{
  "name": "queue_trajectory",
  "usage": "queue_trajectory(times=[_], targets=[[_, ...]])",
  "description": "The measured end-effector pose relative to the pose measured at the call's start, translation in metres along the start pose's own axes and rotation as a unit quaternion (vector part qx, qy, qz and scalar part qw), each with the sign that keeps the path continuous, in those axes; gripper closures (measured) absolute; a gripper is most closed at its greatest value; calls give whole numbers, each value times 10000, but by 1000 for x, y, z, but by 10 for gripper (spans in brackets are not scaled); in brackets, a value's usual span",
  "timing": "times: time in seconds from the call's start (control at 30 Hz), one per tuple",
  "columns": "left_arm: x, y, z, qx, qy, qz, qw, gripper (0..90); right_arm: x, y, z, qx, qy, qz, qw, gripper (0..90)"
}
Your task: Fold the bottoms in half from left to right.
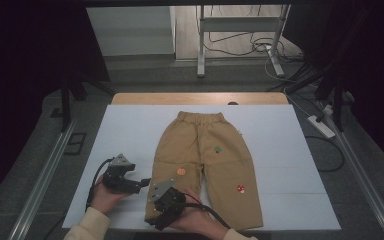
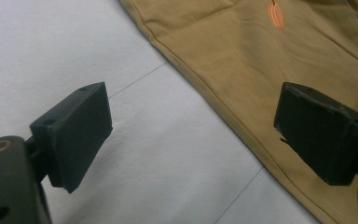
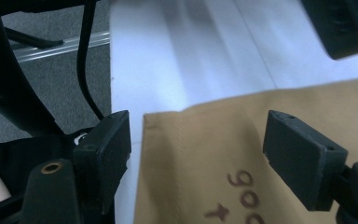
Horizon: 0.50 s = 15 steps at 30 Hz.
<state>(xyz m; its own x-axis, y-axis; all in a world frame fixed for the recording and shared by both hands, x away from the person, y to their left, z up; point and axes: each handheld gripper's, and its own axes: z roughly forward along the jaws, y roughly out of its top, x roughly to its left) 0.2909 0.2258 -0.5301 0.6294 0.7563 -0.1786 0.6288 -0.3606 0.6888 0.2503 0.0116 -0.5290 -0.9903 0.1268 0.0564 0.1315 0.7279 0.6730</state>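
1. A pair of tan trousers [image 1: 205, 165] lies flat on the white surface [image 1: 280, 150], with the waistband at 12 o'clock and both leg hems at 6 o'clock, near the person's edge.
2. The left tool [image 1: 139, 185] sits at about 7 o'clock from the trousers' middle, just beside the outer edge of the trouser leg on that side. The left hand [image 1: 105, 196] grips it from below, with the forearm coming in from 6 o'clock, and the jaws point toward 3 o'clock.
3. In the left gripper view, the left tool [image 2: 193, 135] has its jaws spread wide. One jaw hangs over the white surface [image 2: 51, 46] and the other over the tan trousers [image 2: 223, 51]. The side seam runs between them, and they grip nothing.
4. The right tool [image 1: 164, 212] is at 6 o'clock, over the hem of the same leg. The right hand [image 1: 197, 220] wraps its body from the 4 o'clock side, and the cable loops back toward the wrist.
5. In the right gripper view, the right tool [image 3: 198, 158] is also spread apart. Its jaws straddle the hem corner of the trousers [image 3: 214, 140], where dark printed lettering [image 3: 237, 196] shows. I cannot tell whether the jaws touch the cloth.
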Motion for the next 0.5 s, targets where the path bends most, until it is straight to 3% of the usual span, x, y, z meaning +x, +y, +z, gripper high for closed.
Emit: queue_trajectory(times=[0.3, 0.4, 0.5], targets=[[0, 0, 0, -3, -11, -5, 10000, 111, 7, 4, 15, 122, -41, -143, 9998, 236], [0, -1, -2, -34, -17, 0, 10000, 112, 7, 2, 14, 189, -233, -292, 9991, 253], [0, -1, -2, -26, -19, -4, 10000, 112, 4, 1, 11, 176, -318, -205, 9991, 327]])
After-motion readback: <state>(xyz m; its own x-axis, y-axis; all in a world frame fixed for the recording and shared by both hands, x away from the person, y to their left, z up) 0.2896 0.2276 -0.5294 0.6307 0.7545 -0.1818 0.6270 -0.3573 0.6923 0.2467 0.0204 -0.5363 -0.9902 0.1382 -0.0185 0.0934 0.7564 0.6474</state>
